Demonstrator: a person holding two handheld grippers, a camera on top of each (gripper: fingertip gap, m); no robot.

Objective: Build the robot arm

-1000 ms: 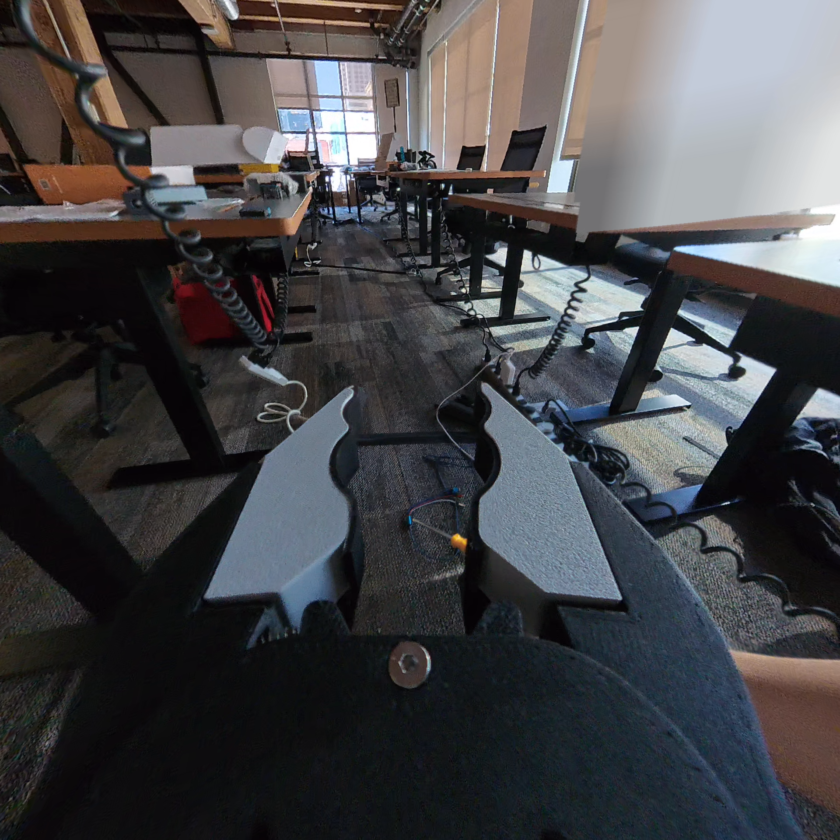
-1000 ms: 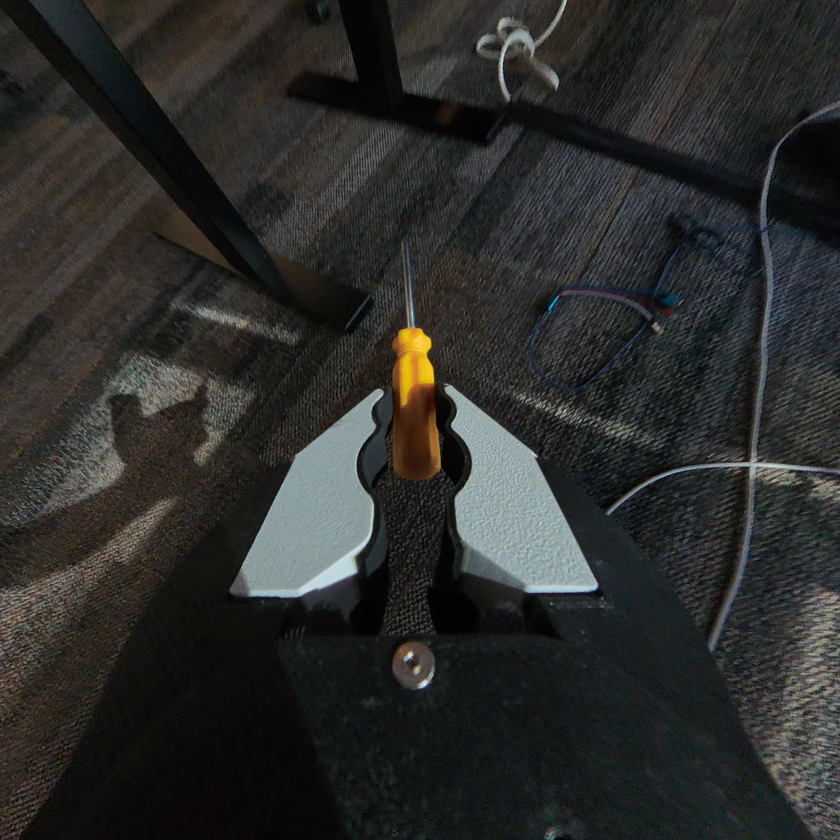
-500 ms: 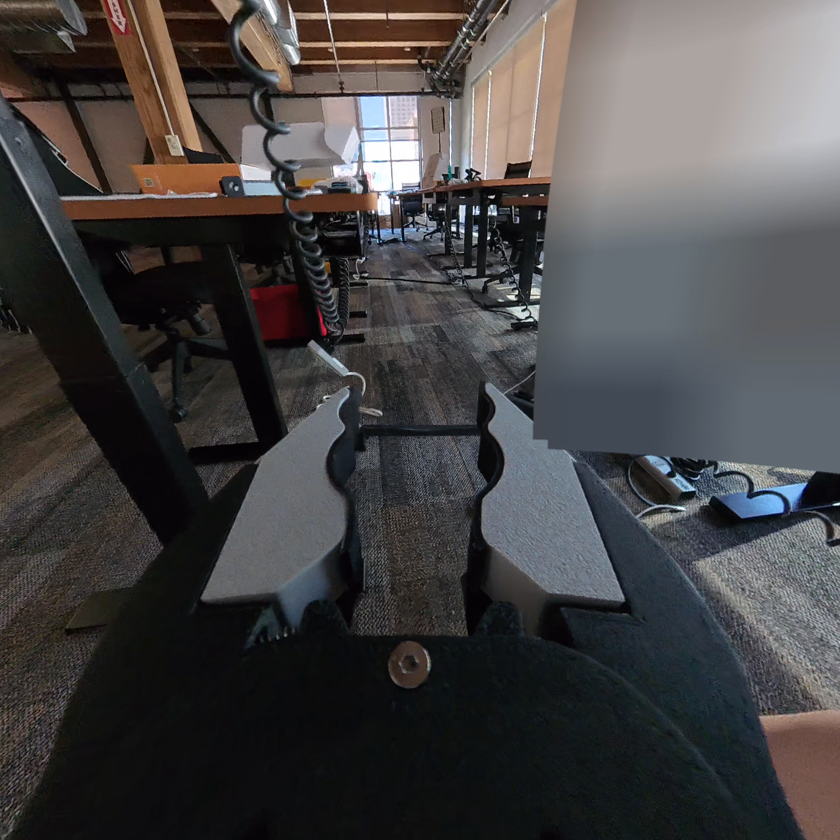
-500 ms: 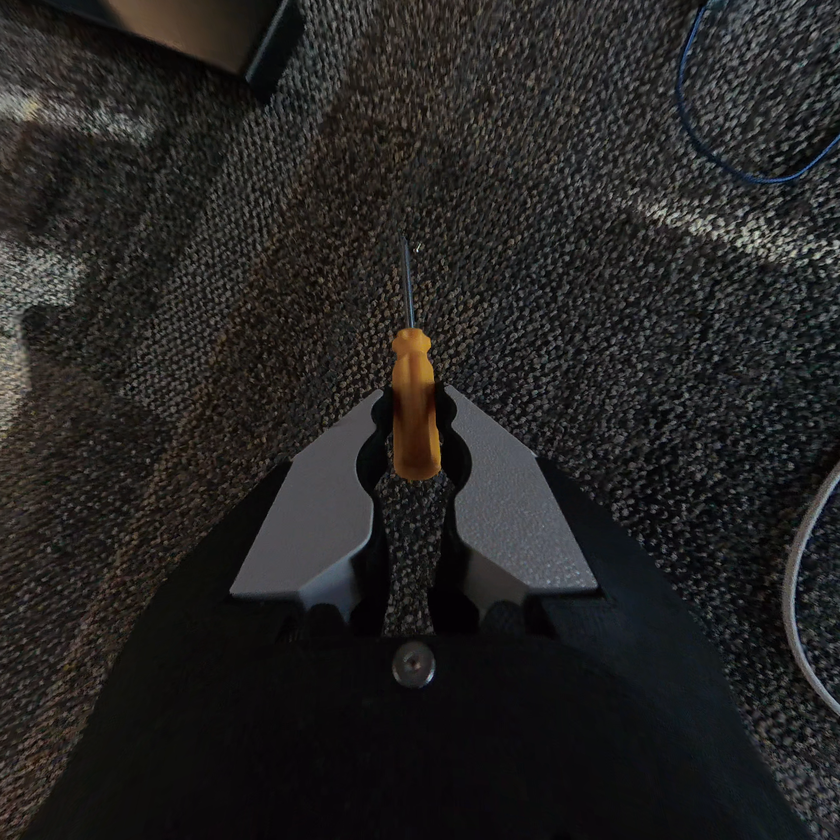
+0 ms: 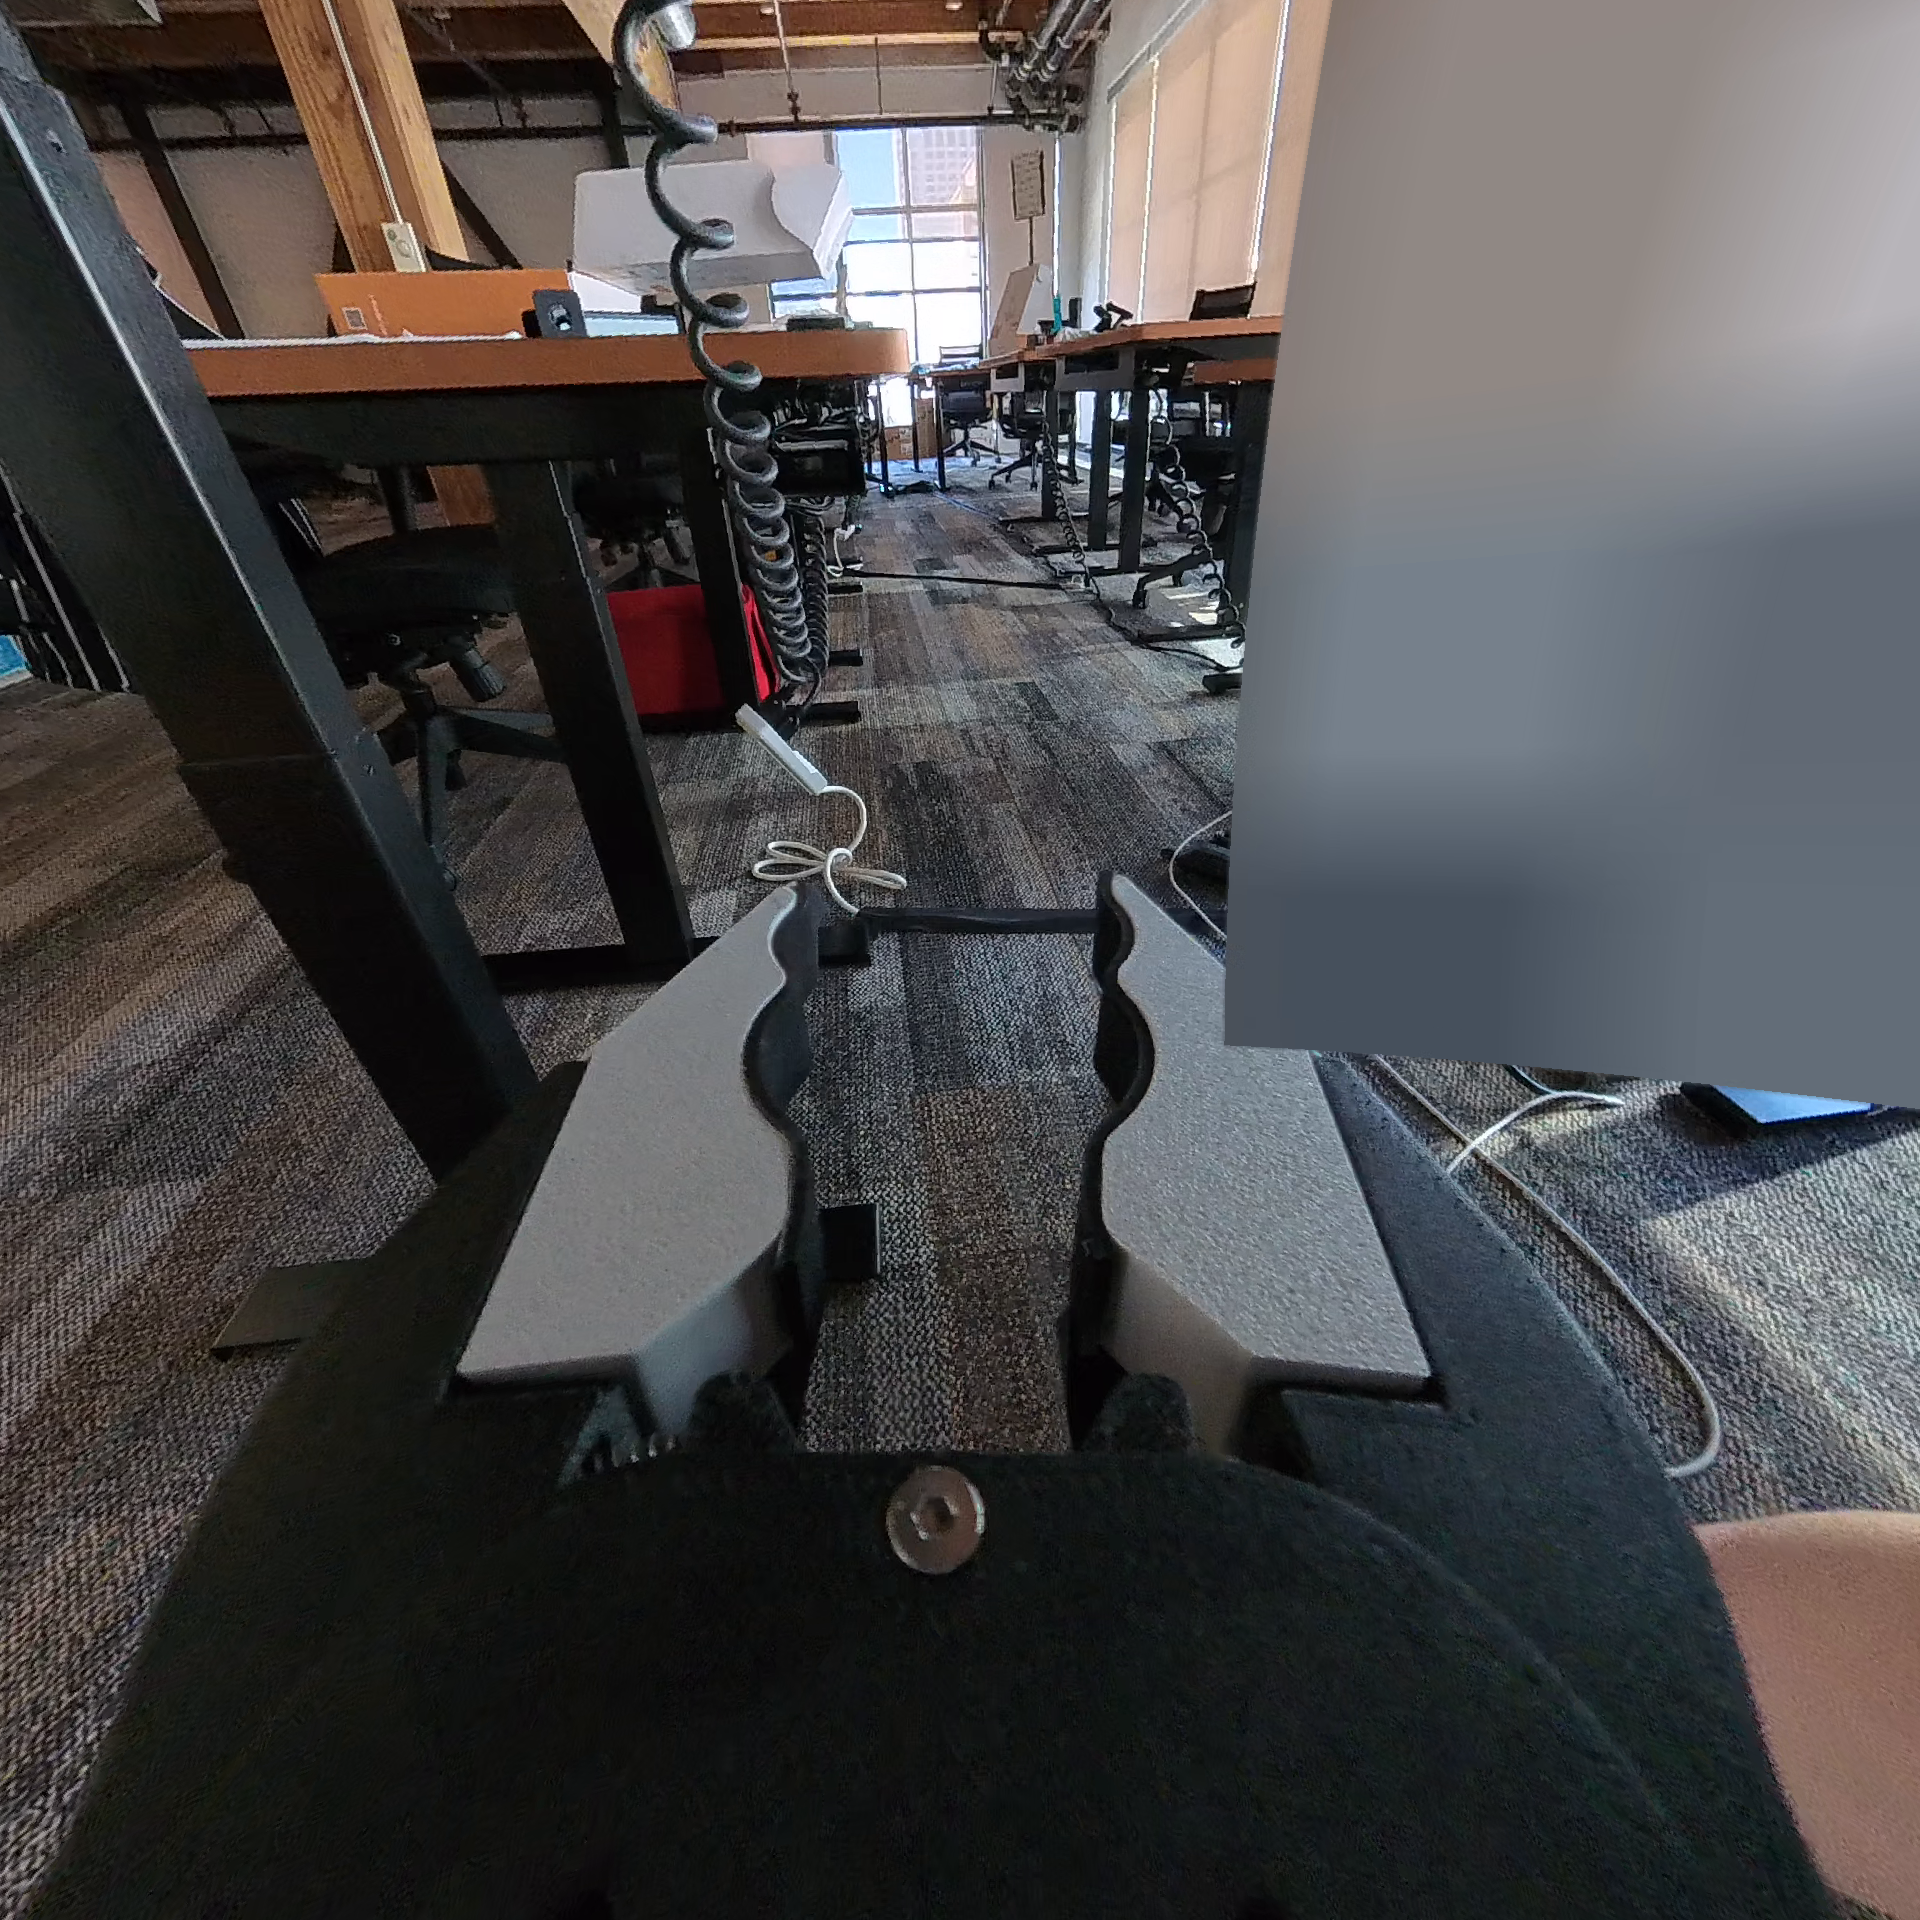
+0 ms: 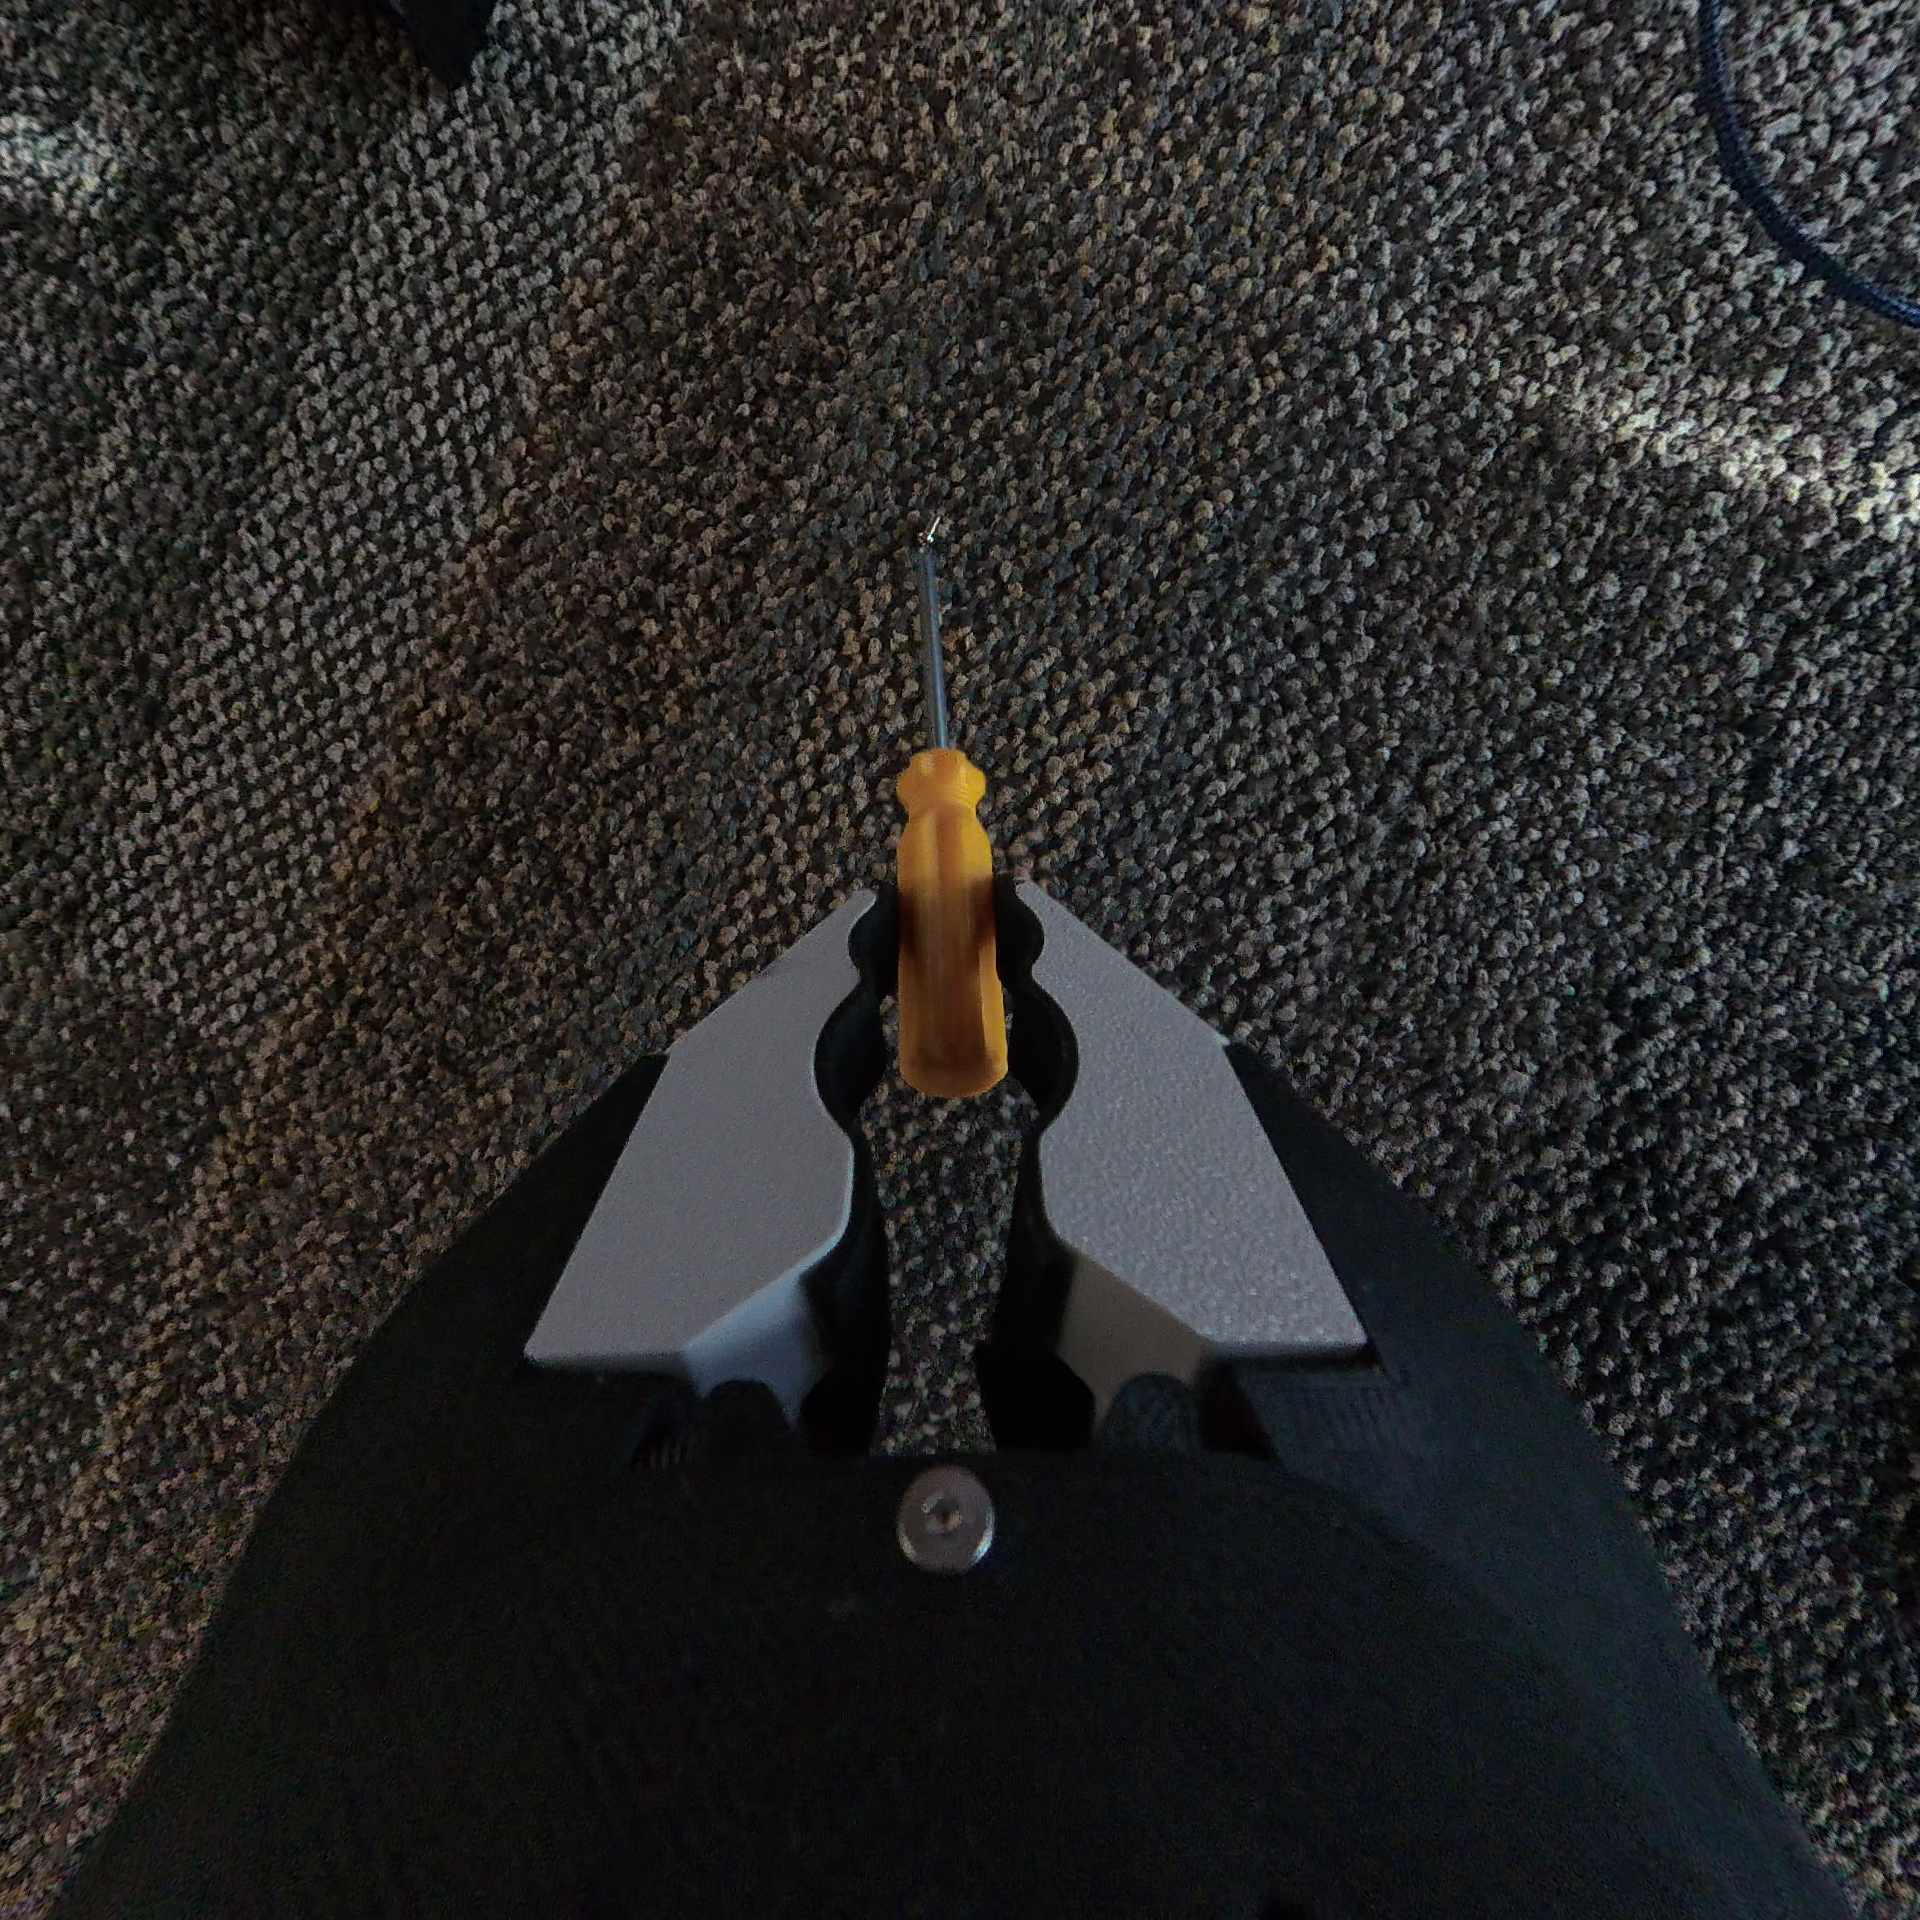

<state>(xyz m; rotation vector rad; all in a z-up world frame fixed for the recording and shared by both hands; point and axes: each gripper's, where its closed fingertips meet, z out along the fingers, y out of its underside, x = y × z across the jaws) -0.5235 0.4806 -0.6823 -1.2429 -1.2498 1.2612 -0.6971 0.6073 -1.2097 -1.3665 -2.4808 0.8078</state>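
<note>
Screwdriver (image 6: pixel 951 935) with a yellow handle sits between the two fingers of the right hand-held gripper (image 6: pixel 948 914). The fingers are nearly closed and squeeze the handle near their tips. Its thin metal shaft points out to 12 o'clock, down at the carpet (image 6: pixel 416 520). The tip is very close to the carpet, but I cannot tell if it touches. A dark blue wire (image 6: pixel 1787 208) curves across the carpet at 1 o'clock, well apart from the screwdriver. The left hand-held gripper (image 5: pixel 951 925) is wide open and holds nothing. It hangs low over the carpet (image 5: pixel 966 727) and looks down a long room. A black leg (image 5: pixel 208 675) of a worktop stands at 10 o'clock, near the left finger. A curly black cord (image 5: pixel 758 499) hangs down at 11 o'clock. A white cable (image 5: pixel 821 862) lies in a small bundle on the carpet just past the left fingertip. Another white cable (image 5: pixel 1621 1278) runs over the carpet at 3 o'clock. A red box (image 5: pixel 675 655) sits under the worktop (image 5: pixel 540 358) farther off at 11 o'clock. Chairs (image 5: pixel 416 623) and more worktops (image 5: pixel 1153 338) stand far back.
</note>
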